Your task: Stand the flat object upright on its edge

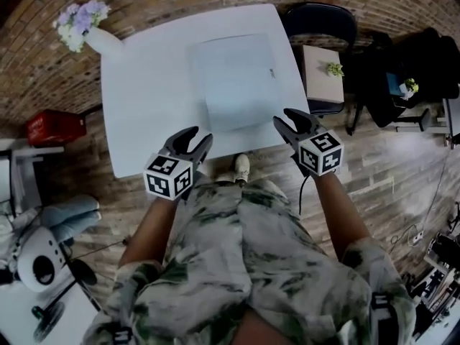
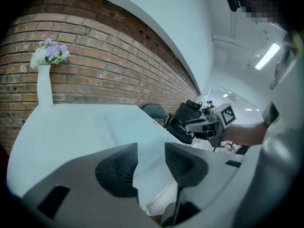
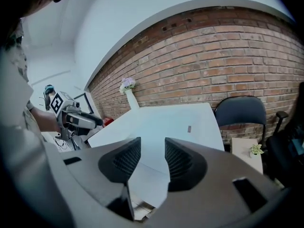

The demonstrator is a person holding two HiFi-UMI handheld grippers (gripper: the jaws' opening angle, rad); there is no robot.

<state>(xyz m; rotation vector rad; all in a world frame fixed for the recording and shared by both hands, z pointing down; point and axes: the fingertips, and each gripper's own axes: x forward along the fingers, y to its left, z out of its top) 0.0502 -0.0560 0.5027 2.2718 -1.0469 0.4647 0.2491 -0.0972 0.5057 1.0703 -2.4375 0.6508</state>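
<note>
Found flat object point(image 1: 237, 81), a thin white panel, lying flat on white table point(image 1: 144, 113), right of table centre, with no tool touching it. Logged left gripper point(image 1: 198, 136) and right gripper point(image 1: 286, 117) both hovering at table's near edge, jaws spread on each with nothing between the pads, confirmed in both gripper views. Placed panel ahead of and between the two tools: its near-left corner ahead and slightly right of left gripper, its near-right corner just beside right gripper's tips. Judged right gripper the nearer one and left gripper a little farther back, at the table's rim. Read outline as close to square, perhaps slightly longer running away from the person, so no strong long axis. Saw its sides about parallel to table edges, with a slight twist. Judged the near edge the likely way in: raise it and tip the panel up on its far edge, one tool lifting and the other steadying. Flagged the thin profile lying flush on the tabletop as hard to get a jaw under. Noted vase point(image 1: 100, 38) at far-left corner and chair point(image 1: 320, 16) beyond the table, both well apart from panel.
</note>
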